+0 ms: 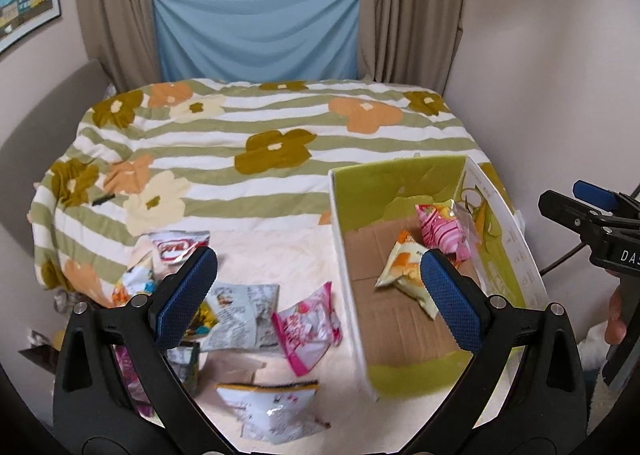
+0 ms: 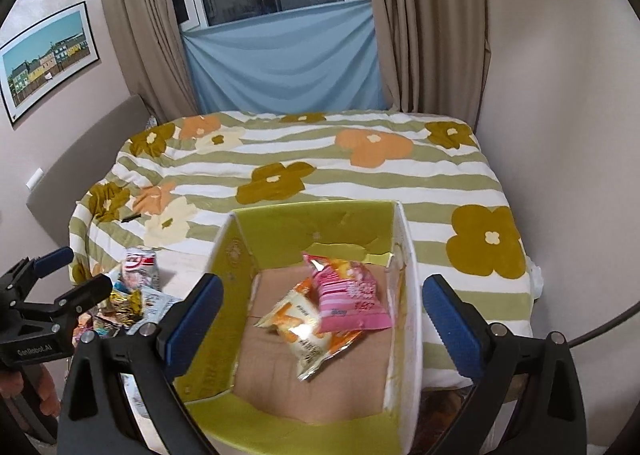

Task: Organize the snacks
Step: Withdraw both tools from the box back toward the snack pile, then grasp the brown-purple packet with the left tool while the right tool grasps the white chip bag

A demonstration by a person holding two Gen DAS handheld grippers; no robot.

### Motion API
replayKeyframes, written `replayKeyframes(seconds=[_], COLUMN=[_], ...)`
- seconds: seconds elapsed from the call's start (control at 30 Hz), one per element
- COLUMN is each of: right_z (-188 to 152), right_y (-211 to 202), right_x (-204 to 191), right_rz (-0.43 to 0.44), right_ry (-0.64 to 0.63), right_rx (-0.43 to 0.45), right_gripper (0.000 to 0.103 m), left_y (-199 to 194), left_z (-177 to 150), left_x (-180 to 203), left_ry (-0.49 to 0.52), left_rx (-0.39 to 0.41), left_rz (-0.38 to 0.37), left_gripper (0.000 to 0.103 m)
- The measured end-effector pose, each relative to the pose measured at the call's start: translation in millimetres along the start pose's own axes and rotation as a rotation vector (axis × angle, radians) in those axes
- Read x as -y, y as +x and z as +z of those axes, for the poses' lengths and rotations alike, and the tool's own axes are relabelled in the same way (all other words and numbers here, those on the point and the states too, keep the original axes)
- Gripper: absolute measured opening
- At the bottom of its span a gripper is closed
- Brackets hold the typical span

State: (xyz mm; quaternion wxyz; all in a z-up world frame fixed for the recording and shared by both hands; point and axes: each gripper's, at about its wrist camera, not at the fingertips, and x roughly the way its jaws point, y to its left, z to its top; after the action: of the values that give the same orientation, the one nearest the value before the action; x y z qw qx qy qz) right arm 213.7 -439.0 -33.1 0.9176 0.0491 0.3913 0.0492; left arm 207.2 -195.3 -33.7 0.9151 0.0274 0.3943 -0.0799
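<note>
An open cardboard box (image 1: 348, 279) with green inner walls sits on the bed; it also shows in the right wrist view (image 2: 412, 275). Inside lie a pink striped snack bag (image 2: 352, 295) and a yellow-orange snack bag (image 2: 308, 335), also seen in the left wrist view as pink (image 1: 442, 229) and yellow (image 1: 404, 271). Several loose snack packets lie left of the box: a pink one (image 1: 306, 325), a grey one (image 1: 240, 309), a white one (image 1: 272, 407). My left gripper (image 1: 320, 291) is open and empty above them. My right gripper (image 2: 322, 315) is open and empty above the box.
The bed carries a green-striped flowered quilt (image 1: 280, 135). A wall stands close on the right (image 2: 560, 95), a padded headboard (image 2: 80, 159) on the left. Curtains and a window are behind. More packets (image 2: 128, 295) pile near the bed's left front edge.
</note>
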Motion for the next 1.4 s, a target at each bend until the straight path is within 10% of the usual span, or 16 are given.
replayKeyframes(seconds=[0.8, 1.4], right_z=[-105.4, -180.2], right_y=[-19.9, 55.7], right_x=[-192.6, -223.0], right_rz=[0.073, 0.063], right_ry=[0.146, 0.112], right_rx=[-0.002, -0.165], right_gripper=[0.099, 0.099], left_y=[-55.8, 36.7], left_z=[-118.8, -174.6], left_x=[-218.0, -221.9], left_ry=[0.006, 0.022], left_rx=[-0.09, -0.277], left_rz=[-0.066, -0.038], left_gripper=[0.101, 0.1])
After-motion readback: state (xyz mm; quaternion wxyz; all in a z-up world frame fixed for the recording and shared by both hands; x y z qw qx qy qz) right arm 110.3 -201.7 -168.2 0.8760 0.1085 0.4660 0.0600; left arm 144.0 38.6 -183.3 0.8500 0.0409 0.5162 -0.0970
